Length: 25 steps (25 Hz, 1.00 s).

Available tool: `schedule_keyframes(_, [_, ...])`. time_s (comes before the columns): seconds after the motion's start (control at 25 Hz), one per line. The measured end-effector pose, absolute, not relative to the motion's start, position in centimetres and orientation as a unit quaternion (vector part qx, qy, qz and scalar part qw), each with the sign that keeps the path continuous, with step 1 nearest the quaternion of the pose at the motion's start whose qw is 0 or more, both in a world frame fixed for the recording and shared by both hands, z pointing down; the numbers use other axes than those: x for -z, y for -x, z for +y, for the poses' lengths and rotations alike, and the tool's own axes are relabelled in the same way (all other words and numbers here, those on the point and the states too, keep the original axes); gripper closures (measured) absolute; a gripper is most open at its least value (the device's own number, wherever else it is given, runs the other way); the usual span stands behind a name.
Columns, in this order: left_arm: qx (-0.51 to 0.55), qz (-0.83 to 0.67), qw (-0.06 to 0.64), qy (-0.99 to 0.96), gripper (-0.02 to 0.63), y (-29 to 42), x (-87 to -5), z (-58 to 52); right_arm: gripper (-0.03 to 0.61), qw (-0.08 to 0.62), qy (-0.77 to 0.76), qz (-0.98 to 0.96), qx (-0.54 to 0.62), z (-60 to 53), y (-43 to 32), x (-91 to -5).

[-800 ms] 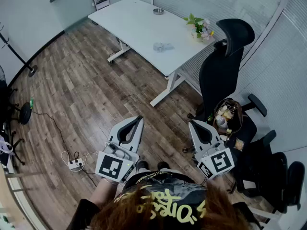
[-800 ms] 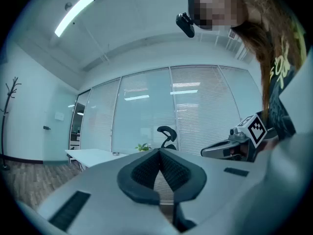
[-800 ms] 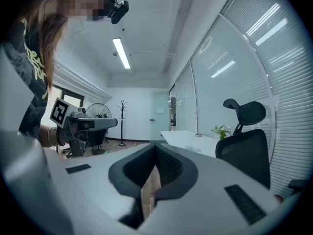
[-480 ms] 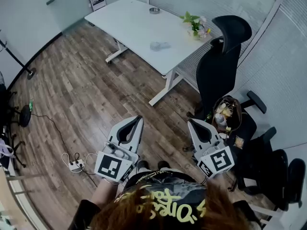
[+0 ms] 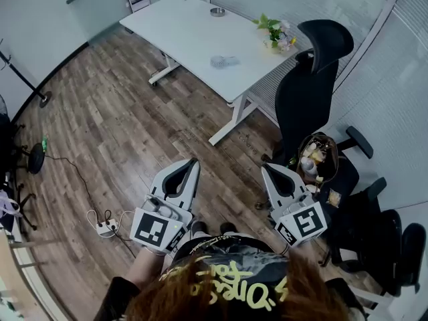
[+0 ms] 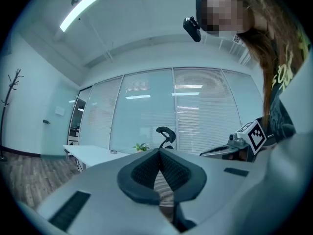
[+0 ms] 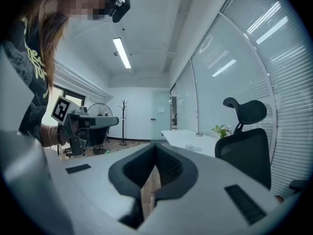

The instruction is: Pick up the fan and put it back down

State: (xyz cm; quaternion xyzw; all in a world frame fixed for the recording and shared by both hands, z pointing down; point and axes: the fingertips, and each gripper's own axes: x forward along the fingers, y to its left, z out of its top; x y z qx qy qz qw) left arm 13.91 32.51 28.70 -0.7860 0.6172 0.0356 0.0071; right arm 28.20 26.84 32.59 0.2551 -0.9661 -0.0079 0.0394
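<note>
The fan [image 5: 224, 61] is a small pale hand fan lying flat on the white desk [image 5: 180, 29], far ahead of me in the head view. My left gripper [image 5: 194, 161] and right gripper [image 5: 265, 168] are held side by side close to my body, over the wooden floor and well short of the desk. Both are shut with nothing between the jaws. In the left gripper view the left gripper [image 6: 159, 152] points level toward the desk [image 6: 93, 154]. From the right gripper view the right gripper [image 7: 156, 146] points level, with the desk [image 7: 183, 137] beyond it.
A black office chair [image 5: 314, 85] stands at the desk's right end. On the desk are a potted plant [image 5: 275, 33] and a small round dish [image 5: 217, 11]. An open bag [image 5: 315, 160] rests on a second chair at the right. A power strip [image 5: 103, 229] and cable lie on the floor at the left.
The head view has shifted slightly. Both grippers stay shut and in the same place.
</note>
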Motion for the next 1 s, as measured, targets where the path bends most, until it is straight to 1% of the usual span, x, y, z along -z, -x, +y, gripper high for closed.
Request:
schedule_keyframes(0.32, [-0.029,0.622,-0.002,0.783,0.621,-13.8,-29.3,32.5,0.575,0.031,-0.243,-0.970,0.003,26.4,-27.6,-32.6])
schedule_keyframes(0.48, [-0.023,0.621,-0.025,0.783,0.621,-13.6,-30.1,32.5,0.575,0.018,-0.248,-0.969,-0.008,25.9,-27.3,-32.3])
schedule_keyframes(0.52, [-0.026,0.624,-0.031,0.781,0.612,-13.4,-30.3,32.5,0.575,0.017,-0.251,-0.968,-0.006,25.8,-27.3,-32.3])
schedule_keyframes(0.56, [-0.029,0.627,-0.037,0.778,0.551,-13.3,-30.5,32.4,0.575,0.016,-0.254,-0.967,-0.004,25.7,-27.2,-32.3])
schedule_keyframes(0.6, [-0.031,0.629,-0.042,0.776,0.478,-13.2,-30.6,32.4,0.561,0.014,-0.257,-0.966,-0.004,25.5,-27.2,-32.3])
schedule_keyframes(0.64, [-0.033,0.630,-0.047,0.775,0.430,-13.1,-30.7,32.3,0.556,0.010,-0.260,-0.965,-0.006,25.4,-27.3,-32.2])
schedule_keyframes(0.68, [-0.034,0.631,-0.049,0.773,0.383,-13.1,-30.8,32.3,0.522,0.005,-0.266,-0.964,-0.010,25.2,-27.4,-32.1])
schedule_keyframes(0.76, [-0.033,0.634,-0.047,0.771,0.290,-13.0,-30.8,32.3,0.420,-0.006,-0.277,-0.961,-0.011,24.8,-27.5,-31.8])
schedule_keyframes(0.8, [-0.033,0.635,-0.043,0.770,0.255,-12.9,-30.7,32.3,0.365,-0.010,-0.281,-0.960,-0.005,24.7,-27.5,-31.5])
schedule_keyframes(0.84, [-0.033,0.637,-0.040,0.770,0.236,-12.8,-30.6,32.3,0.311,-0.014,-0.285,-0.958,0.004,24.6,-27.5,-31.2])
schedule_keyframes(0.92, [-0.037,0.638,-0.037,0.768,0.222,-12.6,-30.4,32.4,0.276,-0.022,-0.290,-0.956,0.017,24.5,-27.4,-30.6])
schedule_keyframes(1.0, [-0.041,0.639,-0.037,0.767,0.219,-12.2,-30.3,32.5,0.268,-0.025,-0.291,-0.956,0.017,24.5,-27.2,-30.3])
